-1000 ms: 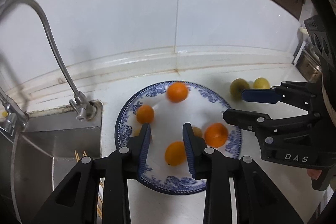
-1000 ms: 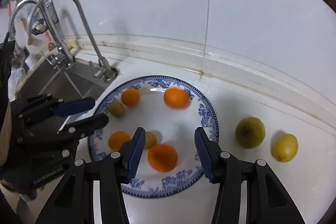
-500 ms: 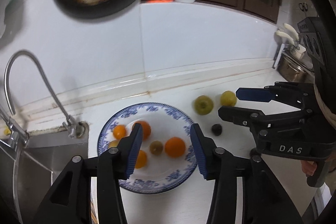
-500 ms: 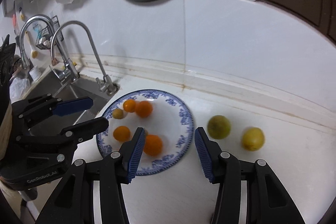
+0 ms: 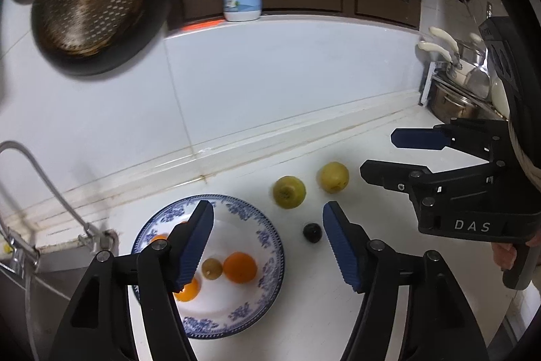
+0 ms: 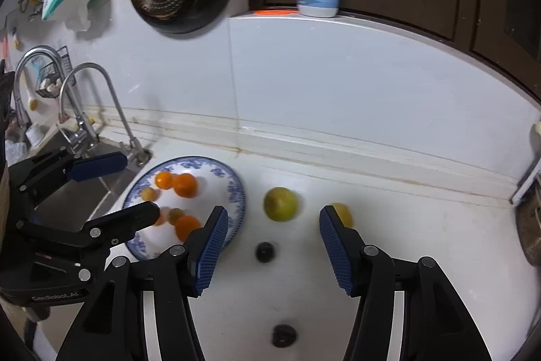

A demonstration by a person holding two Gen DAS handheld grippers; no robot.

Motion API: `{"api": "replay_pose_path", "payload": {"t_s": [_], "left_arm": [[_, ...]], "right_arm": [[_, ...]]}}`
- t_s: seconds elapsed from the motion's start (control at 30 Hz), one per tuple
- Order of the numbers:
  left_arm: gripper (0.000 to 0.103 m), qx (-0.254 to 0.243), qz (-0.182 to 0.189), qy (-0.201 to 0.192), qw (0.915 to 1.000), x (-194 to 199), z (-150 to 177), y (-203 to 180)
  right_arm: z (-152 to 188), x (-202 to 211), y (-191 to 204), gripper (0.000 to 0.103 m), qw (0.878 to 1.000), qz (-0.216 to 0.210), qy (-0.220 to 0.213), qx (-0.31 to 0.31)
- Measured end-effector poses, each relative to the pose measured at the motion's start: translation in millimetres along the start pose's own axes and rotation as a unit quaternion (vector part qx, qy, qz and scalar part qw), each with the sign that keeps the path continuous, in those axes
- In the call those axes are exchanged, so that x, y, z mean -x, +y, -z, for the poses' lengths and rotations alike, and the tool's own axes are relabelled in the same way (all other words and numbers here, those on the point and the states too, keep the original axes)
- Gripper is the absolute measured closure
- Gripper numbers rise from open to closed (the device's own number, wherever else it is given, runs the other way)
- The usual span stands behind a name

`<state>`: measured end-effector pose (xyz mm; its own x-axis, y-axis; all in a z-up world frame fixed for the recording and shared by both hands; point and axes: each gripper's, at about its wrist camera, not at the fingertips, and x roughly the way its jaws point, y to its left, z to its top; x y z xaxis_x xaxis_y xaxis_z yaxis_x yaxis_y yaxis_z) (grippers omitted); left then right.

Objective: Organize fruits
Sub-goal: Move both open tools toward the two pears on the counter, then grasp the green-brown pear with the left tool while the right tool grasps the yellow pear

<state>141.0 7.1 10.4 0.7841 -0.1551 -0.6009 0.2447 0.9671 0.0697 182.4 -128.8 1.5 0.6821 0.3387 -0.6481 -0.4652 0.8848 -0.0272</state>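
Both grippers — left gripper (image 5: pixel 267 246), right gripper (image 6: pixel 270 246) — are matte black with silver screws, ribbed blue pads (image 5: pixel 341 249) and white "DAS" lettering.

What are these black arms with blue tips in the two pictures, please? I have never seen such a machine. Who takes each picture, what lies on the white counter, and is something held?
There is no robot. A person holds one two-finger tool in each hand, and a wide-angle camera on each tool looks forward along its fingers. One picture comes from the left gripper, the other from the right gripper; each also sees the other tool at its side. Both stand open and hold nothing.

On the counter is a blue-patterned plate with several small oranges and a few small greenish-brown fruits. Beside it, off the plate, lie a green fruit, a yellow fruit and two small dark fruits. A sink with taps is at the left.
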Motion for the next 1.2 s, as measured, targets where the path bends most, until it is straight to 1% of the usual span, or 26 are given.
{"api": "replay_pose_path", "payload": {"t_s": [0.2, 0.4, 0.57, 0.93, 1.2], "left_arm": [[0.029, -0.016, 0.012, 0.014, 0.9997, -19.3, -4.7, -9.4], [0.028, -0.027, 0.023, 0.033, 0.9988, -48.0, -4.2, -10.4], [0.028, -0.043, 0.028, 0.046, 0.9976, -70.8, -2.0, -12.5], [0.028, -0.084, 0.054, 0.077, 0.9920, -122.7, -4.2, -18.9], [0.028, -0.115, 0.057, 0.106, 0.9861, -156.1, -7.4, -24.2]], "right_arm": [[4.6, -9.9, -19.9, 0.046, 1.000, 0.016, 0.022, -0.005], [12.3, -34.0, -33.3, 0.046, 0.998, 0.025, 0.055, -0.001], [18.6, -52.7, -39.4, 0.046, 0.996, 0.031, 0.077, 0.015], [25.5, -96.1, -57.4, 0.046, 0.992, 0.004, 0.121, 0.020], [30.1, -119.9, -66.8, 0.046, 0.990, -0.004, 0.137, 0.027]]}}
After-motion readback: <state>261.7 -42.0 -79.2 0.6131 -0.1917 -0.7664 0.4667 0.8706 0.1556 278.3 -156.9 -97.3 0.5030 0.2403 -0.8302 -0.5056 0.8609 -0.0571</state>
